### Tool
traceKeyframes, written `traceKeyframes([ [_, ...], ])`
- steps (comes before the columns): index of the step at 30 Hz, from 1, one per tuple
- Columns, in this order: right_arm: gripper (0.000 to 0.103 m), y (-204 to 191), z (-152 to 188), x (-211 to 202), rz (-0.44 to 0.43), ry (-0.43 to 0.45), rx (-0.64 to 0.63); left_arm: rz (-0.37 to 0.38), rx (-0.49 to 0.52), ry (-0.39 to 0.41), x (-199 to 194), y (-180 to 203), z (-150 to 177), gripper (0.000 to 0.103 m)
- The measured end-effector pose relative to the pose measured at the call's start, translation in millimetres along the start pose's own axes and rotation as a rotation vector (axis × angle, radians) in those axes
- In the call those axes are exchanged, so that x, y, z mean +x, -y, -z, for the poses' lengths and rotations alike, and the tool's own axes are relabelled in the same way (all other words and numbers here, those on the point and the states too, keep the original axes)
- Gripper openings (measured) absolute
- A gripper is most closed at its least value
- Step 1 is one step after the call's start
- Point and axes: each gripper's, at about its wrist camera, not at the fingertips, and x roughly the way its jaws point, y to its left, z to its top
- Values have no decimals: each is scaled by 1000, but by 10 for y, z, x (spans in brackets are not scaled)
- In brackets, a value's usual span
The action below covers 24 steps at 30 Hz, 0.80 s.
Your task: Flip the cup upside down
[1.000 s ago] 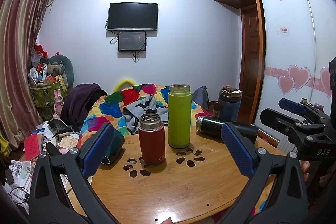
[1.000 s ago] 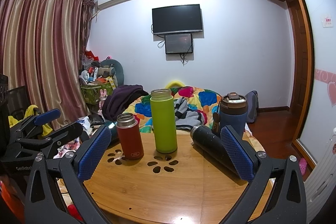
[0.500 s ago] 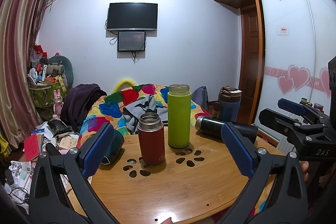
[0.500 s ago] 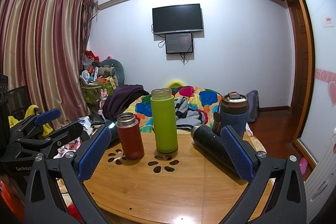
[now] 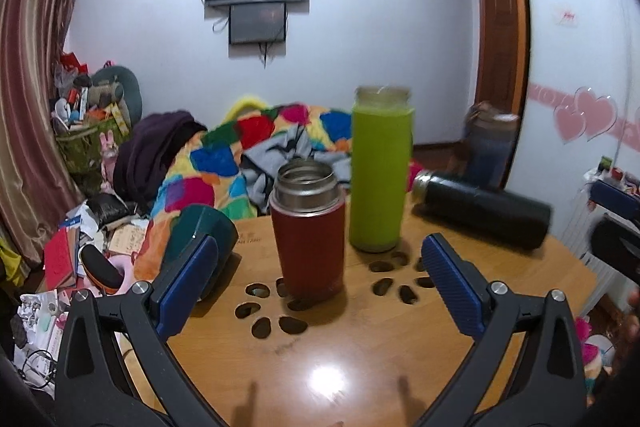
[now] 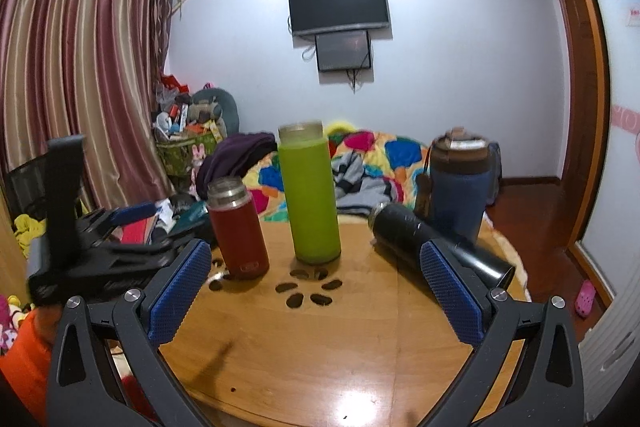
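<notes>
A red cup [image 5: 307, 231] with a steel rim stands upright and open on the round wooden table [image 5: 360, 347]; it also shows in the right wrist view [image 6: 238, 229]. A tall green cup [image 5: 380, 169] stands upright behind it and shows in the right wrist view too [image 6: 310, 193]. A black flask [image 5: 480, 209] lies on its side at the right, also in the right wrist view [image 6: 436, 245]. My left gripper [image 5: 316, 285] is open and empty, just in front of the red cup. My right gripper [image 6: 314, 293] is open and empty, in front of the green cup.
A blue jug [image 6: 460, 187] stands at the table's far right edge. A dark green object [image 5: 200, 231] lies at the left edge. A bed with a colourful quilt [image 5: 248, 147] lies behind the table. Clutter covers the floor at the left.
My left gripper has moved forward and leftwards toward the red cup, which now looks much larger. My right gripper has moved in closer to the table as well.
</notes>
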Motion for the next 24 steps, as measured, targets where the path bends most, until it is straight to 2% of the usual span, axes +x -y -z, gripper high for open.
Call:
traceKeyframes([
  [6,103,83,122,249,-17,-73,23,3,-35,-52,517,-134,-58,103],
  [8,103,105,160,311,-15,-86,28,8,-55,-73,675,-153,-76,95],
  [10,103,111,206,382,-10,-100,22,22,-64,-94,768,-155,-82,78],
  [11,103,111,226,409,-9,-103,19,28,-70,-106,815,-154,-85,75],
  [13,103,109,256,448,-7,-107,10,49,-84,-114,878,-162,-81,62],
  [19,103,52,345,520,-18,-123,-27,71,-57,-110,779,-118,-45,62],
  [24,103,-16,427,553,-50,-139,-70,139,-30,-120,578,-17,18,62],
])
